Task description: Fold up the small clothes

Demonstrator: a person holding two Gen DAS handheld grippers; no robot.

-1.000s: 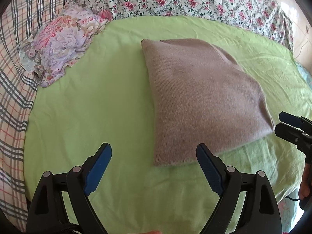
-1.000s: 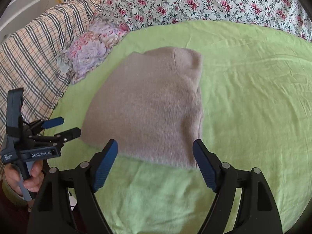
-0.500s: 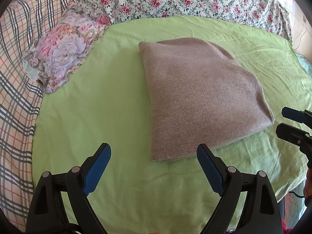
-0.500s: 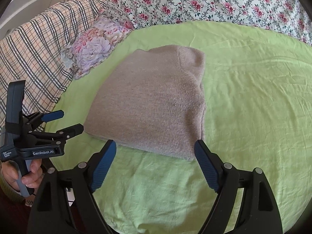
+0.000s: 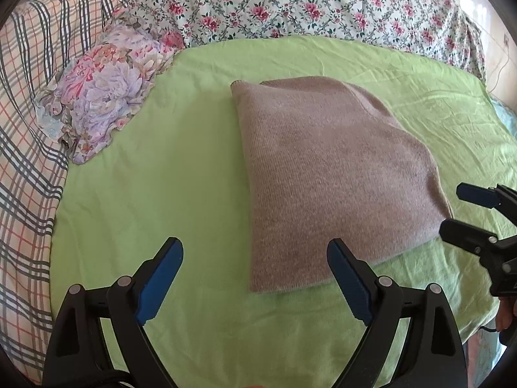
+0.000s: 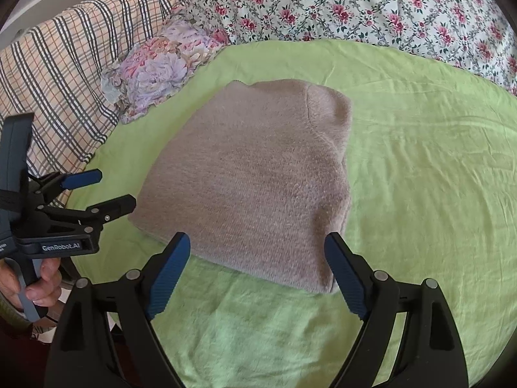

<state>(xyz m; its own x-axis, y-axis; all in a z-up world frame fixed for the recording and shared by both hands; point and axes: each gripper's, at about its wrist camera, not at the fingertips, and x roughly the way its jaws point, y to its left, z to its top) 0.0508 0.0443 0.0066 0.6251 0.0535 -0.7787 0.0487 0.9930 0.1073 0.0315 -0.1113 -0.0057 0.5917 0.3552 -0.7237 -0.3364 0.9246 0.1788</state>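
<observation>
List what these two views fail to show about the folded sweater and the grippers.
- Sweater inner layers and sleeves: both views, hidden under its top layer.
- Right gripper body: left view, cut off by frame edge.
- Left gripper handle bottom: right view, hidden by the hand.

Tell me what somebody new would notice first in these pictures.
Probably the folded taupe knit garment, lying flat in the middle of the bright green sheet. Next, the open left claw and open right claw, blue-padded and empty, just short of its near edge. Behind, a flowered quilt and a small floral pillow by a plaid blanket.
</observation>
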